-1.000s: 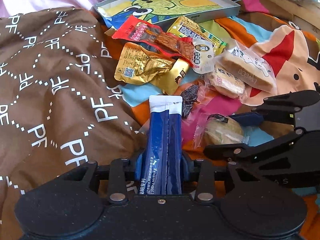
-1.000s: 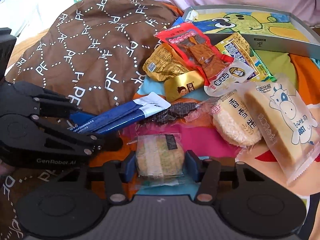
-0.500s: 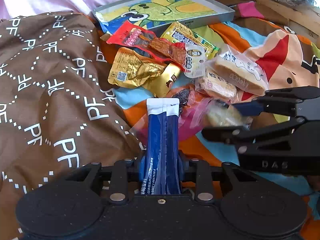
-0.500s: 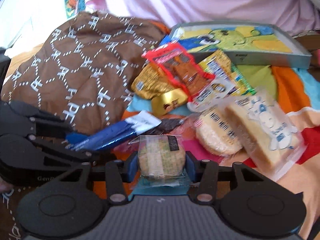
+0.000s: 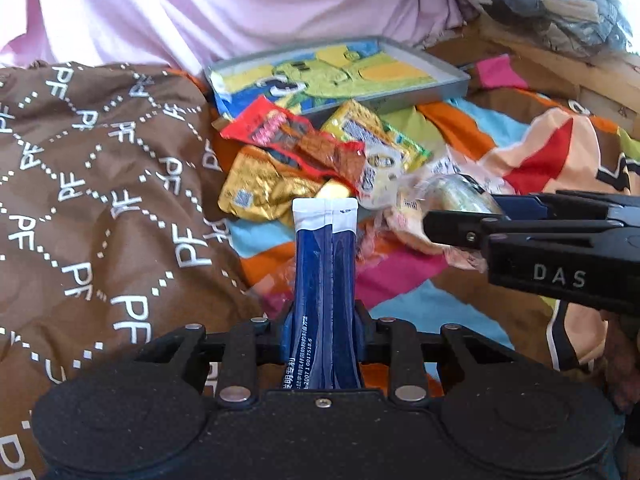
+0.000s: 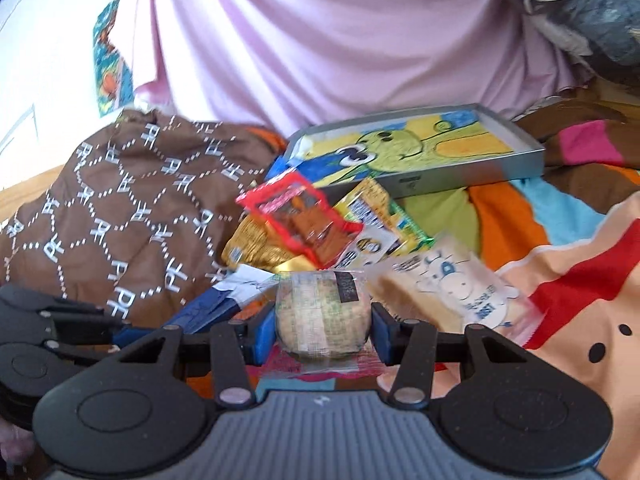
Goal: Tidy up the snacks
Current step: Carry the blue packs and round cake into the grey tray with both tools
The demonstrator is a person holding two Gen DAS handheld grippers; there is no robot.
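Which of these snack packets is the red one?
The red packet lying atop the gold foil packet, just before the tray. The others are gold, yellow-green, clear or blue.

From my left claw (image 5: pixel 323 332) a stick sachet (image 5: pixel 324 280) points ahead toward the snack pile (image 5: pixel 320 160) on the bedspread (image 5: pixel 400 300), and behind that pile lies the shallow tray (image 5: pixel 440 88), with a curtain (image 5: pixel 200 12) hanging at the very back. My right claw (image 6: pixel 322 330) sits to the right of the left one, a round wrapped cake (image 6: pixel 320 316) between its fingers, the bread packet (image 6: pixel 452 292) just beyond on its right. Left of the pile a patterned quilt (image 5: pixel 80 200) is bunched over the bedspread, and the packets nearest the tray overlap one another, one leaning against the tray's front wall.
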